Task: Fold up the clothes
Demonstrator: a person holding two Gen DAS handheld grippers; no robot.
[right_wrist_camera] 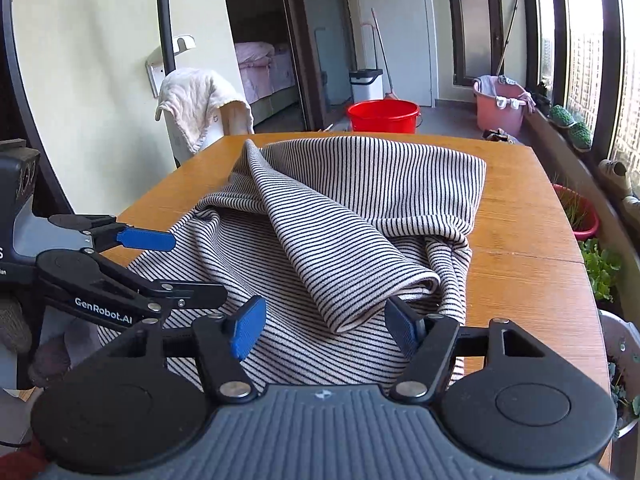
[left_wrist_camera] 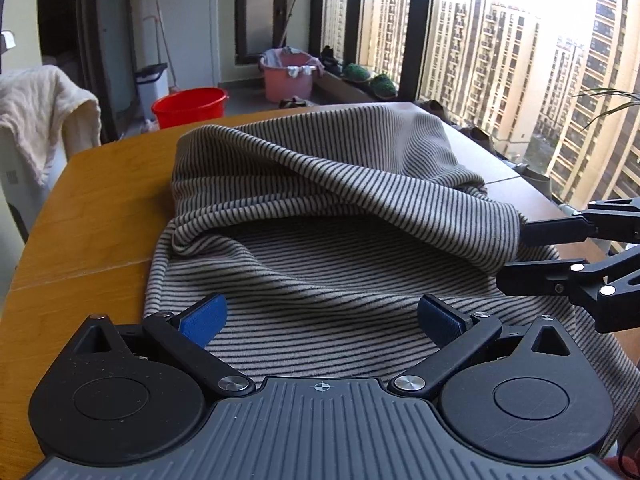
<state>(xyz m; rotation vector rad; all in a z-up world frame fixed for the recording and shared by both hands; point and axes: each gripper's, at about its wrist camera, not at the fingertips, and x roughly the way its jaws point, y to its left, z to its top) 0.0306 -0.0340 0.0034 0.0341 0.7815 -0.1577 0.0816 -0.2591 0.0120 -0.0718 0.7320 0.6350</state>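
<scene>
A grey-and-black striped garment (left_wrist_camera: 320,208) lies on the wooden table (left_wrist_camera: 100,208), partly folded over itself; it also shows in the right wrist view (right_wrist_camera: 360,216). My left gripper (left_wrist_camera: 322,316) is open just above the garment's near edge, holding nothing. My right gripper (right_wrist_camera: 324,328) is open, its blue pads either side of a folded corner of the garment that hangs between them. The right gripper shows at the right of the left wrist view (left_wrist_camera: 516,252), its fingers at that folded edge. The left gripper shows at the left of the right wrist view (right_wrist_camera: 192,268).
A red bucket (right_wrist_camera: 383,115) and a pink basin (right_wrist_camera: 500,108) stand on the floor beyond the table. A white towel (right_wrist_camera: 196,108) hangs over a chair at the left. Windows and potted plants (right_wrist_camera: 600,268) run along the right.
</scene>
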